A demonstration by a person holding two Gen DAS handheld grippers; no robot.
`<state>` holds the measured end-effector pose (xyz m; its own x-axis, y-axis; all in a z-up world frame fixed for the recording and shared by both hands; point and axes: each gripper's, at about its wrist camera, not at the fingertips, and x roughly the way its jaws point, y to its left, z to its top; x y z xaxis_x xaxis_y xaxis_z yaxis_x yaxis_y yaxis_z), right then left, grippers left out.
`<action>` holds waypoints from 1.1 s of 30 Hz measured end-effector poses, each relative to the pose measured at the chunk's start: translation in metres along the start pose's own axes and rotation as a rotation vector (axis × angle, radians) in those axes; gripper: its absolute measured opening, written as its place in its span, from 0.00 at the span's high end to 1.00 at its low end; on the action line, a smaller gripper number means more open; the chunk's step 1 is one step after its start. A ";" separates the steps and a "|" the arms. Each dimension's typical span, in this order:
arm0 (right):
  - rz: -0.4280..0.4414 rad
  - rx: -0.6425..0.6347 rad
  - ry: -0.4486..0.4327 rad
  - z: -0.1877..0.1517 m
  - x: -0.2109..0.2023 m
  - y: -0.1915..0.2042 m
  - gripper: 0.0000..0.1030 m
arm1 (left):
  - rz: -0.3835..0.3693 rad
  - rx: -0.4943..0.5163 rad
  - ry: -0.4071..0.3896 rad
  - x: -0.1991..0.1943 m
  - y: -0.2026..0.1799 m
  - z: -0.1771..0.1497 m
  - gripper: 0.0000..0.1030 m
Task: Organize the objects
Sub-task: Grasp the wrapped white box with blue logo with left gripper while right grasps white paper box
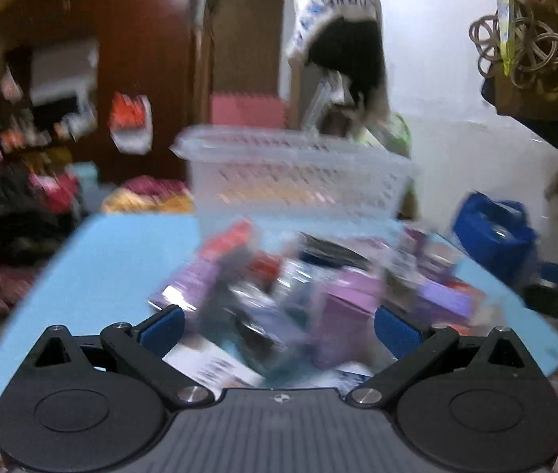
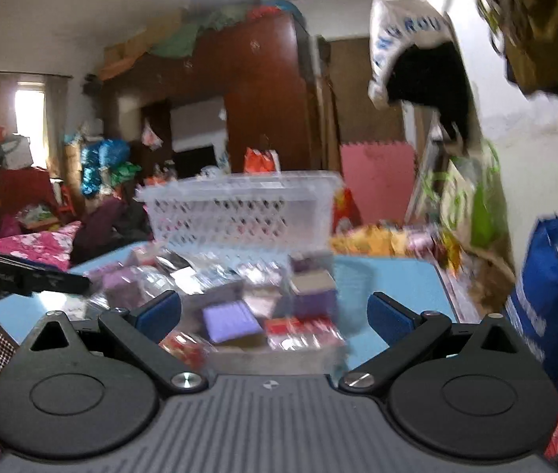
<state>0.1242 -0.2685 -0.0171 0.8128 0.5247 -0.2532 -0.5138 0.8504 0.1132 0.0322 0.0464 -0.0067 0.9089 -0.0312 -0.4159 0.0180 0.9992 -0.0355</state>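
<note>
A jumbled pile of small packets and boxes (image 2: 255, 315), mostly purple with some red and clear wrapping, lies blurred on the light blue table (image 2: 389, 276), just in front of a pale perforated plastic basket (image 2: 239, 209). The left gripper (image 1: 279, 325) and right gripper (image 2: 275, 313) both hover over that pile, tongs spread wide and empty.

1. White hanging bag (image 1: 334, 12), left wrist view: blue caps, partly legible, approx "…ANSGROU…"; start and end cut off or blurred.
2. Same bag (image 2: 405, 27) in right wrist view: only "…ROU…" clear, rest smeared.
3. Black bar (image 2: 22, 276) at left edge, right wrist view: small white print, too blurred to read.
4. Boxes/packs on counter (image 1: 121, 260): print present, motion blur, nothing readable.
5. Blue bag (image 2: 547, 307): white lettering, illegible.
</note>
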 end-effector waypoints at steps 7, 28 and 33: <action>0.050 -0.017 0.124 -0.019 0.009 0.001 0.00 | -0.100 -0.024 -0.001 -0.021 0.009 -0.030 0.02; -0.009 -0.026 0.140 -0.033 0.029 0.003 0.18 | -0.038 0.096 -0.018 0.003 -0.038 -0.058 0.21; -0.015 -0.032 0.103 -0.029 0.020 0.002 0.22 | -0.068 0.093 -0.047 -0.005 -0.035 -0.056 0.22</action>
<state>0.1317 -0.2579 -0.0495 0.7889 0.5034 -0.3525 -0.5111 0.8559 0.0785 0.0037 0.0098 -0.0544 0.9226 -0.1003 -0.3724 0.1173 0.9928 0.0233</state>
